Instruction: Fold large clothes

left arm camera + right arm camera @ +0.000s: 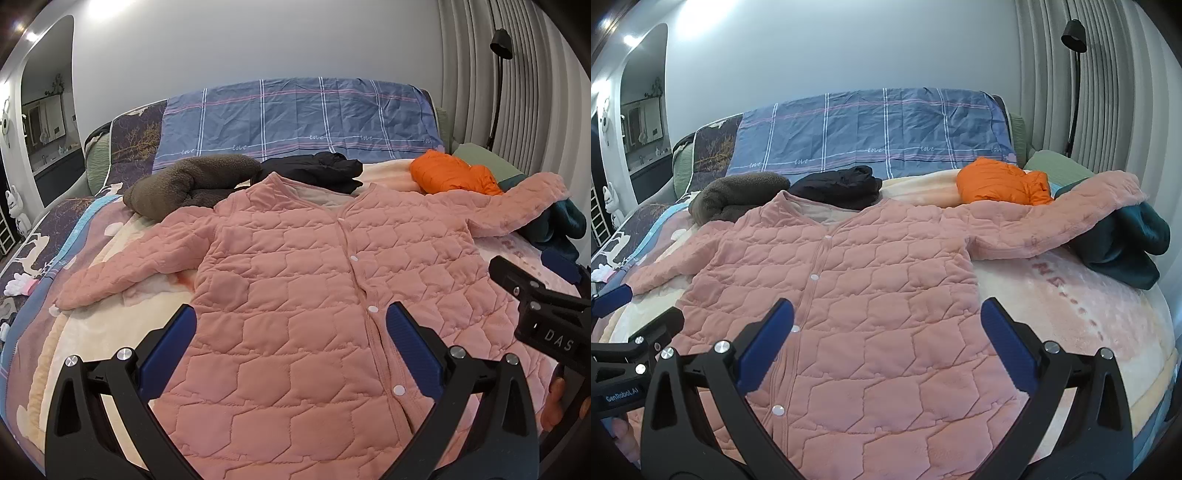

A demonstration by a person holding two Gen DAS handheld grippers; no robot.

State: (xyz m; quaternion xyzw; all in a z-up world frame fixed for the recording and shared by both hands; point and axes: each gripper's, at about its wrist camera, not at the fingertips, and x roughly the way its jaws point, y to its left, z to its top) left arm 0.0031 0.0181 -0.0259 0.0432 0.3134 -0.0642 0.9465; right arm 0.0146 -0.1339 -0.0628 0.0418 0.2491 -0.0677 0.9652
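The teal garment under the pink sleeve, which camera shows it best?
The right wrist view: the teal garment shows whole there, with the pink jacket sleeve draped over its top. The left wrist view squeezes it against the frame's edge, partly behind the right gripper.

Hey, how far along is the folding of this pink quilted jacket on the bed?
Done: the pink quilted jacket lies spread flat, front up, snaps closed, on the bed. In hand: nothing; the left hand-held gripper and right hand-held gripper are both open above its lower half. Left: every fold. Both sleeves are outstretched, the right sleeve draped over a teal garment.
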